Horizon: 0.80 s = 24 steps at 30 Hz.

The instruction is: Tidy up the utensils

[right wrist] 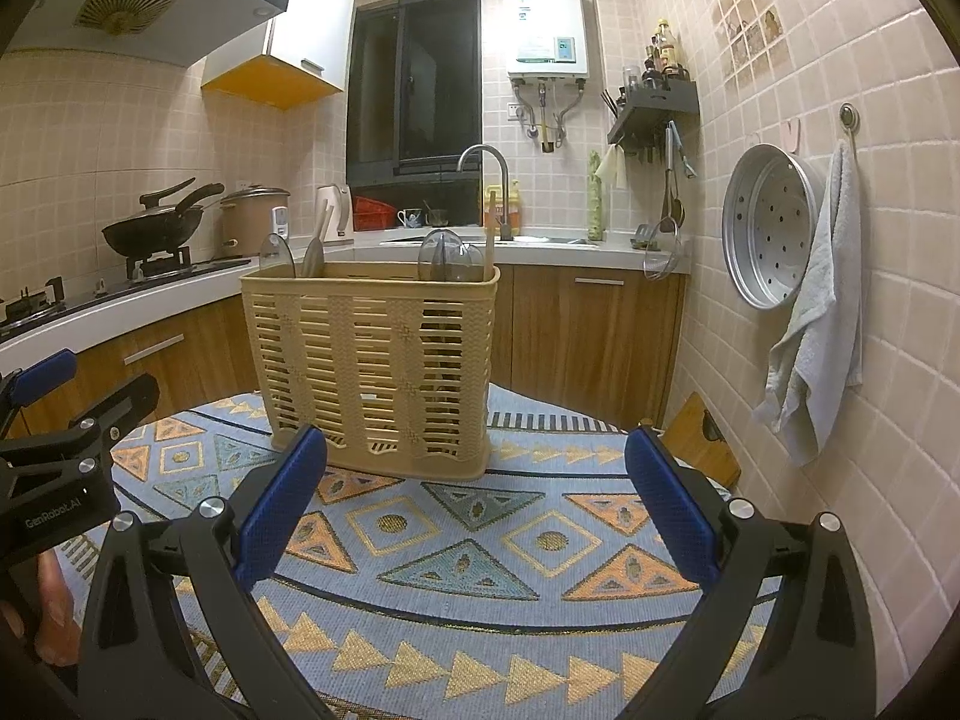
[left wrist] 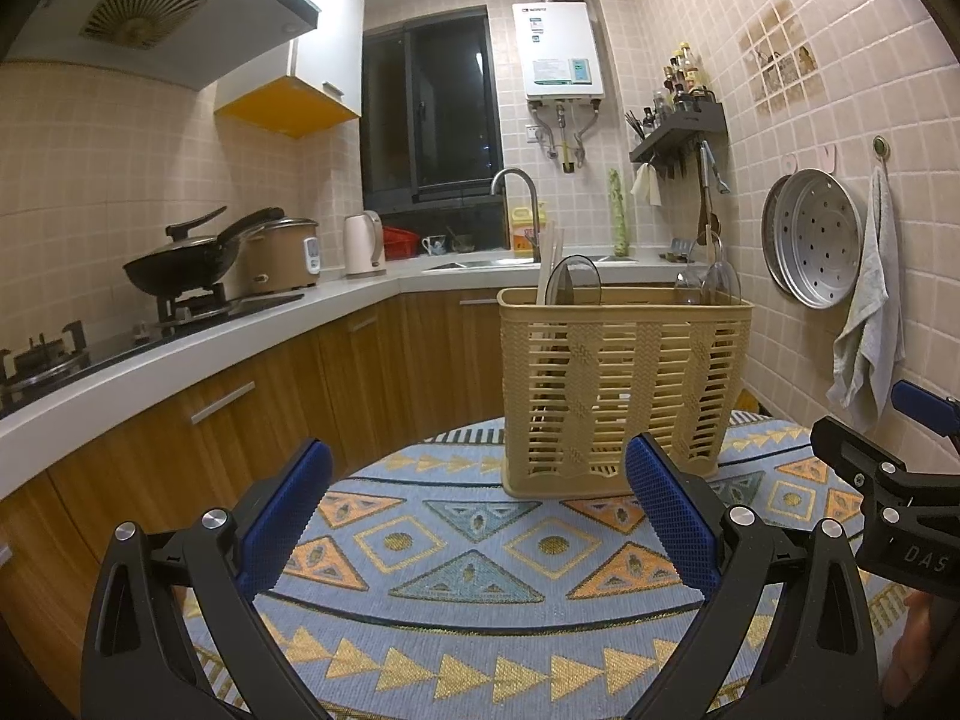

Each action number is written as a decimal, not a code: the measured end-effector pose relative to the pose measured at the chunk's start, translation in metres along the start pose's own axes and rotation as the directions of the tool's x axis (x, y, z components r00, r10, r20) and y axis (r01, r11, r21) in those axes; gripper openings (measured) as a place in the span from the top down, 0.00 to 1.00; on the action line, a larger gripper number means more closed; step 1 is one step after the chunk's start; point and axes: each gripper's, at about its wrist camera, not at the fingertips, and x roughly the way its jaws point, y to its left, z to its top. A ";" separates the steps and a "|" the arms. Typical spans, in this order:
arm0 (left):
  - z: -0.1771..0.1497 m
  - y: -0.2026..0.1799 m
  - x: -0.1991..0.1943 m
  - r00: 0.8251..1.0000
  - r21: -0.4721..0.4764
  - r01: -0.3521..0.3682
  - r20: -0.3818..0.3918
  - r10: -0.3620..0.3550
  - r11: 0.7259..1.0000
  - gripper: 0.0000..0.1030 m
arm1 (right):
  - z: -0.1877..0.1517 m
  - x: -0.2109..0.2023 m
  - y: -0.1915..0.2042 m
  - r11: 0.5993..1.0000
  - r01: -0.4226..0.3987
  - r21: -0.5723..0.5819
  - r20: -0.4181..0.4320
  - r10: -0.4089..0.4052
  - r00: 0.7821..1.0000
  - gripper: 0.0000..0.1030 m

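Observation:
A beige slatted utensil basket (left wrist: 621,384) stands upright on a round table with a patterned blue cloth (left wrist: 456,546). It also shows in the right wrist view (right wrist: 378,360). Clear plastic spoons (right wrist: 444,255) and pale chopsticks (left wrist: 549,264) stick up from its compartments. My left gripper (left wrist: 477,504) is open and empty, a short way in front of the basket. My right gripper (right wrist: 477,498) is open and empty, in front of the basket and to its right. Each gripper appears at the edge of the other's view.
A kitchen counter (left wrist: 198,342) with a wok (left wrist: 180,264), rice cooker (left wrist: 282,258) and kettle (left wrist: 363,243) runs along the left. A sink and tap (right wrist: 486,192) sit at the back. A steamer tray (right wrist: 768,228) and towel (right wrist: 810,324) hang on the right wall.

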 end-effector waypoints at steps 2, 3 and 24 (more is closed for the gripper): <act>0.000 0.000 0.000 1.000 0.002 0.000 0.000 0.000 1.000 0.08 | 0.000 0.000 0.000 1.000 0.000 0.001 0.000 0.000 1.000 0.08; 0.000 0.000 0.001 1.000 0.004 0.001 0.001 -0.001 1.000 0.08 | 0.000 0.000 0.000 1.000 0.000 0.002 -0.001 0.000 1.000 0.08; 0.000 0.000 0.002 1.000 0.005 0.000 -0.004 0.000 1.000 0.07 | -0.001 0.002 0.000 1.000 -0.002 0.006 -0.008 0.002 1.000 0.08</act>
